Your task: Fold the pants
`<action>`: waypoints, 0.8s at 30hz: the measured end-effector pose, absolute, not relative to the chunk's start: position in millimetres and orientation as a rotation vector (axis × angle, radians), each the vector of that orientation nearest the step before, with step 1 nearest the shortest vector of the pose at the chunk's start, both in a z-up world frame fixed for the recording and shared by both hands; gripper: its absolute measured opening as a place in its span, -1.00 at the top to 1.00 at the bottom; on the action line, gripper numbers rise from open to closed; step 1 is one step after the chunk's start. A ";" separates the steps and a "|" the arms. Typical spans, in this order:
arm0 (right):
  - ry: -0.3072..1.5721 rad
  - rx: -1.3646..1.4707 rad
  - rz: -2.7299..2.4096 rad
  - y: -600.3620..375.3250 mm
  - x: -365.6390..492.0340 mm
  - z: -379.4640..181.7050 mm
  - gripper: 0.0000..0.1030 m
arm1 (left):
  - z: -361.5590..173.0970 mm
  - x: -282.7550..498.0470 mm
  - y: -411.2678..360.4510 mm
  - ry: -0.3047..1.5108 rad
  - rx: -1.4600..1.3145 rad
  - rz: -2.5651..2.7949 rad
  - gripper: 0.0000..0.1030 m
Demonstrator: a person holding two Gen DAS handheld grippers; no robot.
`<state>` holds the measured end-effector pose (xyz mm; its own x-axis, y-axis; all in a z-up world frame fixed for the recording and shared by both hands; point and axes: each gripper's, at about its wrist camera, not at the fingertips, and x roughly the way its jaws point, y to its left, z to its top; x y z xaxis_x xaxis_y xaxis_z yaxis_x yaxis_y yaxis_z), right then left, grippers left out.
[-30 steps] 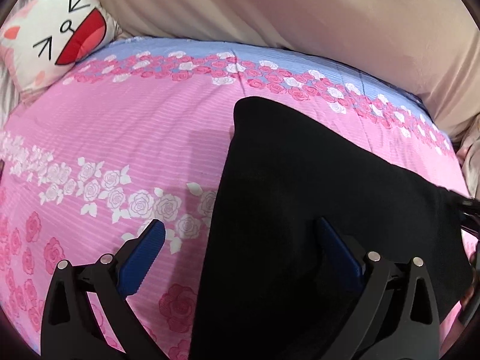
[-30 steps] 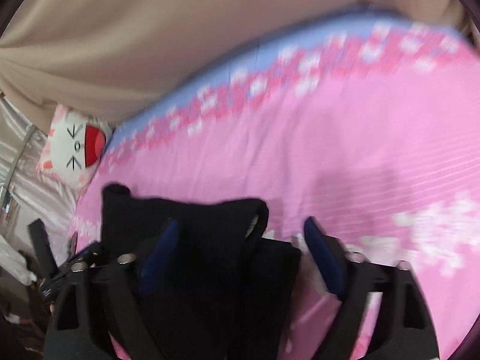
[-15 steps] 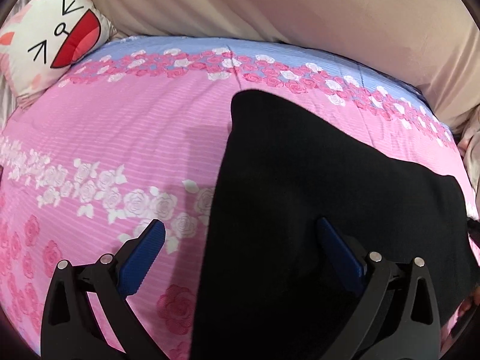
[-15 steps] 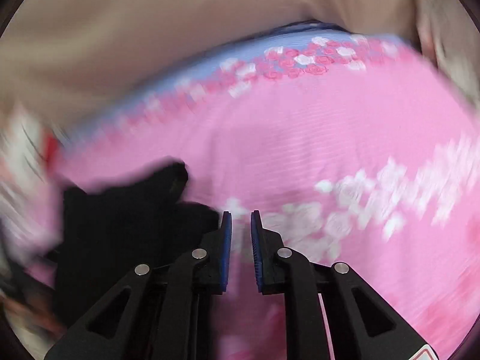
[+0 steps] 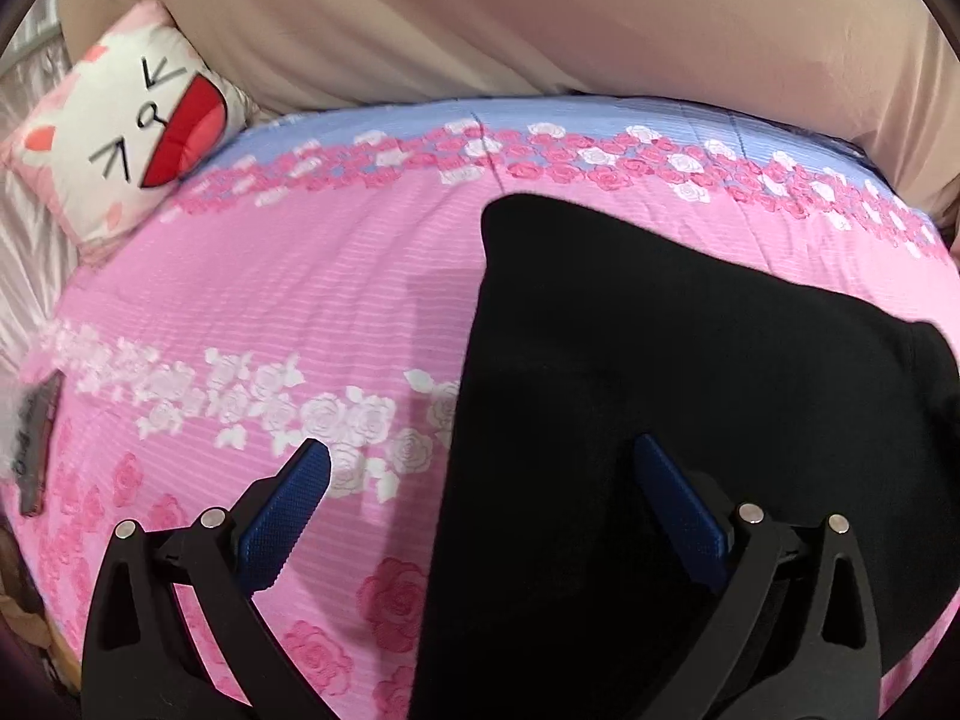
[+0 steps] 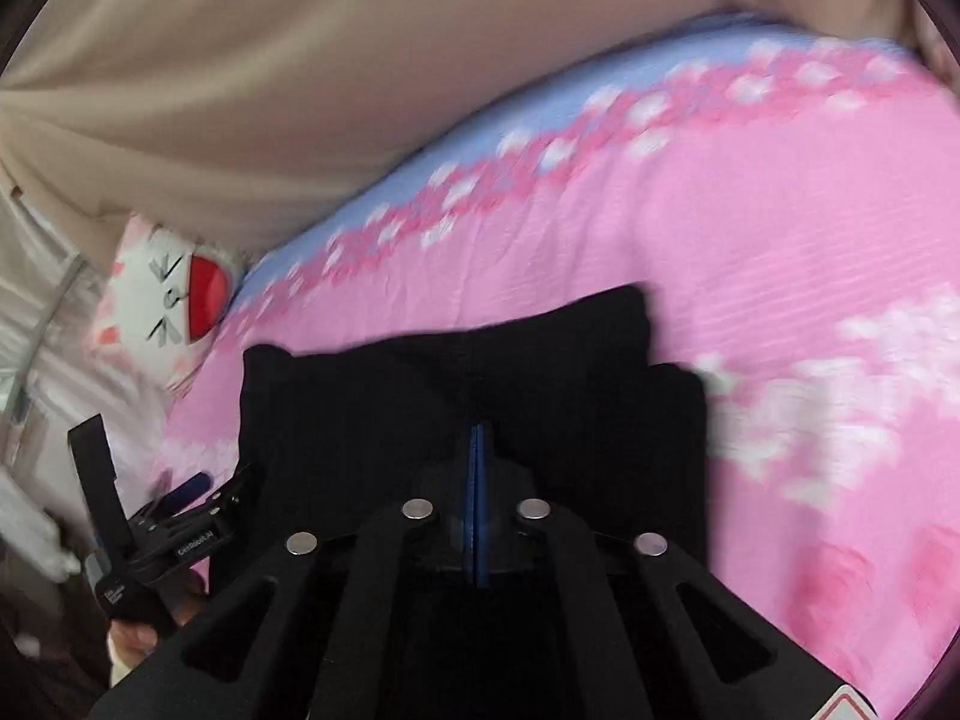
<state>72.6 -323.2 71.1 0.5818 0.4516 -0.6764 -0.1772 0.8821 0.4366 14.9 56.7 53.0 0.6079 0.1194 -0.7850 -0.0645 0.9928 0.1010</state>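
Observation:
Black pants [image 5: 690, 360] lie folded into a flat slab on the pink rose-print bed cover [image 5: 270, 300]. My left gripper [image 5: 480, 450] is open and straddles the pants' left edge, with one finger over the cover and the other over the black cloth. In the right wrist view the pants [image 6: 390, 408] lie just past my right gripper [image 6: 477, 429]. Its blue pads are pressed together over the cloth, and I see no fabric between them. The left gripper [image 6: 180, 516] also shows there at the lower left, held in a hand.
A white cat-face pillow [image 5: 132, 120] leans at the far left corner of the bed. Beige fabric [image 5: 540, 18] rises along the far side. A flat dark grey object [image 5: 36, 444] lies at the bed's left edge. Pink cover stretches to the right of the pants [image 6: 780, 270].
The right gripper's jaws went from wide open around the pants' corner to pressed together. It swung right over the bare cover, then back above the pants. The left gripper barely shifted and stays open.

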 end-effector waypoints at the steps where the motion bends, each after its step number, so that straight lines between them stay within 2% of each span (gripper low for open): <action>1: 0.859 0.316 0.408 -315.4 60.1 79.0 0.69 | 53.1 13.7 55.0 0.907 0.080 0.110 -0.91; 2: 0.857 0.304 0.447 -308.9 52.1 82.8 0.69 | 53.6 12.7 52.4 0.901 0.094 0.117 -0.91; 5: 0.926 0.192 0.444 -287.0 43.0 63.8 0.34 | 55.9 9.5 44.5 0.891 0.123 0.136 -0.91; 8: 0.933 0.176 0.392 -294.4 38.9 49.6 0.60 | 58.6 4.0 41.4 0.893 0.130 0.123 -0.91; 9: 0.938 0.191 0.380 -294.9 41.6 53.4 0.60 | 59.5 1.8 41.5 0.897 0.131 0.119 -0.91; 10: 0.927 0.186 0.374 -291.6 44.1 59.6 0.59 | 60.5 -0.5 41.6 0.897 0.132 0.115 -0.90; 12: 0.881 0.133 0.411 -275.3 46.0 78.6 0.42 | 63.2 -3.5 42.7 0.894 0.130 0.113 -0.90; 16: 0.863 0.062 0.530 -226.3 62.7 87.0 0.42 | 68.4 -10.3 47.5 0.895 0.110 0.116 -0.90; 21: 0.966 -0.063 0.531 -167.9 109.0 49.6 0.42 | 69.8 -18.6 58.7 0.887 0.138 0.162 -0.90; 24: 0.944 -0.116 0.496 -154.4 130.4 36.8 0.30 | 60.9 -18.0 69.9 0.906 0.147 0.203 -0.91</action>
<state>130.4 -154.4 36.8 0.4840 0.3567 -0.7991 -0.4557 0.8823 0.1178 -18.0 69.9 60.9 0.5998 0.2361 -0.7645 -0.1125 0.9709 0.2115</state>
